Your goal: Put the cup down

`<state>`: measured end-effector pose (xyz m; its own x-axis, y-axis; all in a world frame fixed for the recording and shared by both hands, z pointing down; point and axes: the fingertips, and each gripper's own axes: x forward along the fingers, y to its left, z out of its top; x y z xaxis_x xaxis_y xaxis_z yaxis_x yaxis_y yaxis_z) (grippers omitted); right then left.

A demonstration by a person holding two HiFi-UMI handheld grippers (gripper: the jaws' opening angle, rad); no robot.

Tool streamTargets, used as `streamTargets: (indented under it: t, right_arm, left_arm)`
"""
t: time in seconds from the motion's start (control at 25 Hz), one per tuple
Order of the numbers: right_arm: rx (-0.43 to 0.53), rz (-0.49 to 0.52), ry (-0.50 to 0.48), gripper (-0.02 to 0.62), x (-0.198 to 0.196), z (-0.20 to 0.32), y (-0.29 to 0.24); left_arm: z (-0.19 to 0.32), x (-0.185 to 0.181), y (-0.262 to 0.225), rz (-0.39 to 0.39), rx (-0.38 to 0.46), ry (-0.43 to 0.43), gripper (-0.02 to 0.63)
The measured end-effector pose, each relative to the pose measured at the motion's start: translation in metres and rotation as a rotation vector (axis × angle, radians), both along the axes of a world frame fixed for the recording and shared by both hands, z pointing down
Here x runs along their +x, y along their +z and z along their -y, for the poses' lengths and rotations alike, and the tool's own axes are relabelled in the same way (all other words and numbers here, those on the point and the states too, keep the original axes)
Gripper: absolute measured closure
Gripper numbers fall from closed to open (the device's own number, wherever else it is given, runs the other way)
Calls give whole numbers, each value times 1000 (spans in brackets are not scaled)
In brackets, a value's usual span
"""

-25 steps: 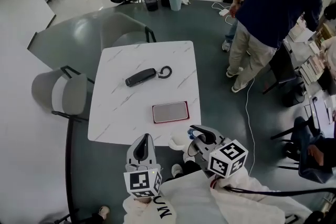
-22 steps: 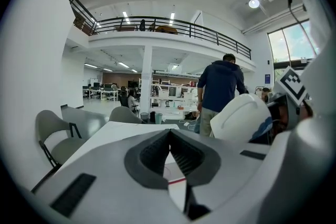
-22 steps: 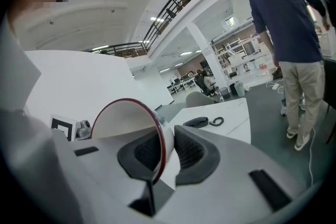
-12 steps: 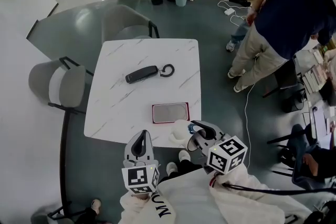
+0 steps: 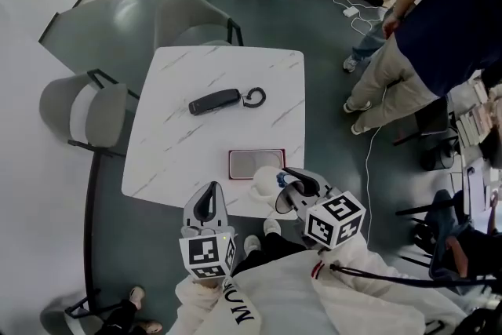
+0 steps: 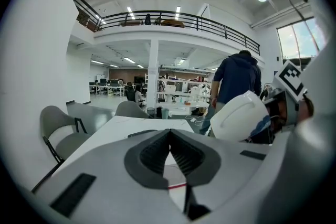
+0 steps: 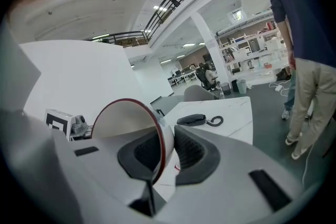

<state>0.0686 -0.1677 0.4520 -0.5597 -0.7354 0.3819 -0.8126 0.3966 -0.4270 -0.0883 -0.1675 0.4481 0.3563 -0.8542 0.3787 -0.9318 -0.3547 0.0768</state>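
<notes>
The right gripper (image 5: 289, 188) is clamped on the rim wall of the white cup (image 5: 267, 181), which hangs over the worktop's (image 5: 176, 157) near edge, just beside the red-edged pad (image 5: 256, 163). The cup's mouth faces back along the gripper, so it probably needs tipping upright. The left gripper (image 5: 206, 207) is closed and empty.

The white, red-rimmed cup (image 5: 265, 183) is hanging tipped sideways over the five o'clock edge of the worktop (image 5: 180, 153), its rim pinched in the right tool (image 5: 287, 189).

Bright even overhead light, fisheye-warped dark edges
</notes>
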Motion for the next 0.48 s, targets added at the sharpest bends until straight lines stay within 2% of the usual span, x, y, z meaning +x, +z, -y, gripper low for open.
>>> streamTargets:
  t: [0.48]
  right_arm:
    - [-41, -89, -59, 551, -11, 45, 32]
  left_arm:
    - [37, -9, 46, 15, -69, -23, 595]
